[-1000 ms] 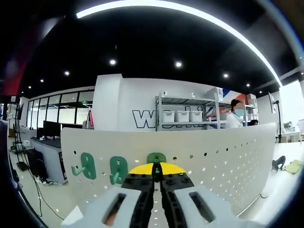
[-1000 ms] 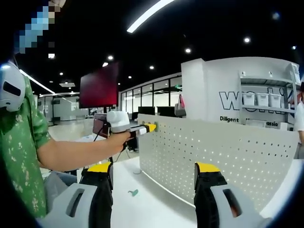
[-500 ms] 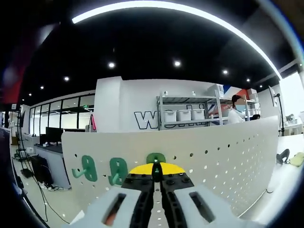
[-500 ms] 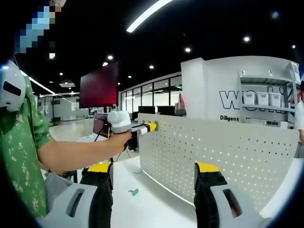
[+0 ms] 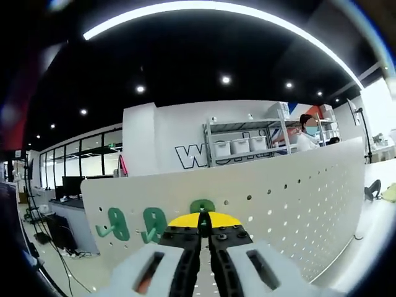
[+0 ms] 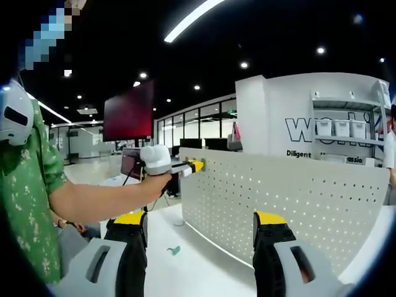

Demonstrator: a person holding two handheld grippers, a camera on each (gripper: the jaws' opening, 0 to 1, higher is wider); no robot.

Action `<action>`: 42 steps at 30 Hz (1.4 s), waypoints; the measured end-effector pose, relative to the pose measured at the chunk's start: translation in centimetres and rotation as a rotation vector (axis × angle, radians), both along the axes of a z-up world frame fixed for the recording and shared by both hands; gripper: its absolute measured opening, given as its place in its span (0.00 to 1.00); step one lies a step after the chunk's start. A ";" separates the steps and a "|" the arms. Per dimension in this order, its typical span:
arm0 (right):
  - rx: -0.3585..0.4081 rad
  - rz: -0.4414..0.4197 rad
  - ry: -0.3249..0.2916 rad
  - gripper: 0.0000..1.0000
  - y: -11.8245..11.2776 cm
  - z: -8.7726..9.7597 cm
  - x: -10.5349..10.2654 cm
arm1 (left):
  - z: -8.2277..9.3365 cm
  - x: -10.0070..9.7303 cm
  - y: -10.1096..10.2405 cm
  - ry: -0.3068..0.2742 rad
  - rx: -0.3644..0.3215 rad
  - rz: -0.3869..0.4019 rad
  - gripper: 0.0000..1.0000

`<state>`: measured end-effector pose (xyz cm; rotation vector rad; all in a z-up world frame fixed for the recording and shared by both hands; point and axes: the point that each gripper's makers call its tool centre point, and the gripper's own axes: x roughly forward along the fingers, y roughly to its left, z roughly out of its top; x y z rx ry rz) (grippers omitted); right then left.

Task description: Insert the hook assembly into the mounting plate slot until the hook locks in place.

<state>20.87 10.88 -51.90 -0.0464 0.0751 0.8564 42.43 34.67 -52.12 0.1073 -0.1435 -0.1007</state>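
- My left gripper [image 5: 200,224] was clenched, its yellow-tipped jaws pressed together against the pegboard [image 5: 297,204]; a green hook [image 5: 203,206] sat just above the tips, and I could not tell whether I gripped it.
- Two more hooks [image 5: 116,224] hung in the board's holes to the left of it.
- My right gripper [image 6: 200,238] was released, jaws wide apart, well back from the pegboard [image 6: 291,198].
- A small green piece [image 6: 174,250] lay on the white table [image 6: 185,266].
- In the right gripper view, my left gripper [image 6: 185,167] touched the board's near end.
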 end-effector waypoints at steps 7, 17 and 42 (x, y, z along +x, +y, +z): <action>0.001 0.000 0.002 0.71 0.0 0.0 0.0 | 0.0 0.1 0.0 -0.001 0.008 -0.002 0.03; 0.006 0.001 0.005 0.71 0.1 0.0 0.0 | 0.0 0.0 0.0 -0.003 0.026 -0.005 0.03; 0.015 -0.005 0.012 0.71 -0.3 -0.2 0.1 | -0.2 0.2 -0.4 -0.004 0.132 0.036 0.03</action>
